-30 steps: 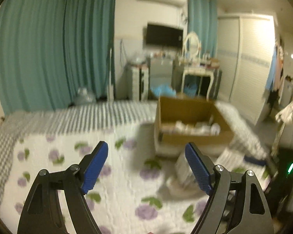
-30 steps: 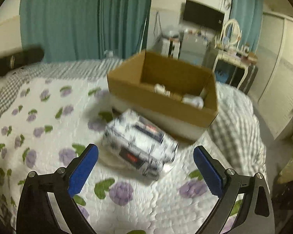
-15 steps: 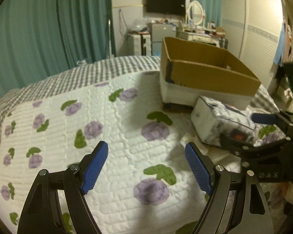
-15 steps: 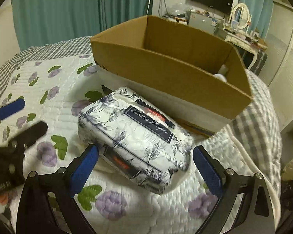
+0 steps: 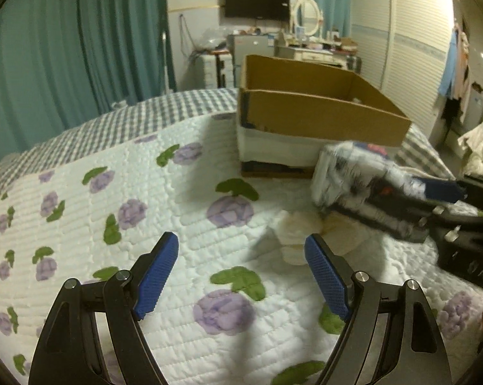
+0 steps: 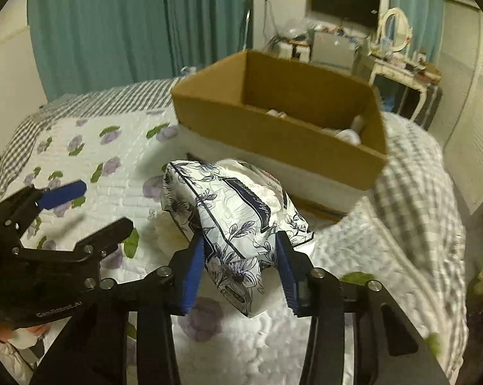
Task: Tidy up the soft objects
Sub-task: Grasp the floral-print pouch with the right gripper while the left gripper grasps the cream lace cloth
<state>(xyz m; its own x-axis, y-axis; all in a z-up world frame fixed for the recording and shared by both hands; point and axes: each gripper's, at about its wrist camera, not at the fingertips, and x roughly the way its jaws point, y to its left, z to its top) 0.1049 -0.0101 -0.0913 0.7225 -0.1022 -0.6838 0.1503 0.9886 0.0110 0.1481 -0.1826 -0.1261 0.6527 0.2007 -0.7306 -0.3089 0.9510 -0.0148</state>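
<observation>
Right gripper (image 6: 240, 264) — blue pads pinched on the near end of the tissue pack (image 6: 231, 211), squeezing it where half a second ago they stood wide around it; pack now tilted up off the quilt (image 6: 113, 160), just before the cardboard box (image 6: 273, 141). Left gripper (image 5: 241, 276) — spread wide, holding nothing; a cream soft item (image 5: 300, 235) just beyond its right pad; open quilt lies to its left.

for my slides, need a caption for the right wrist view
Right gripper pinches a floral tissue pack before the cardboard box.
</observation>
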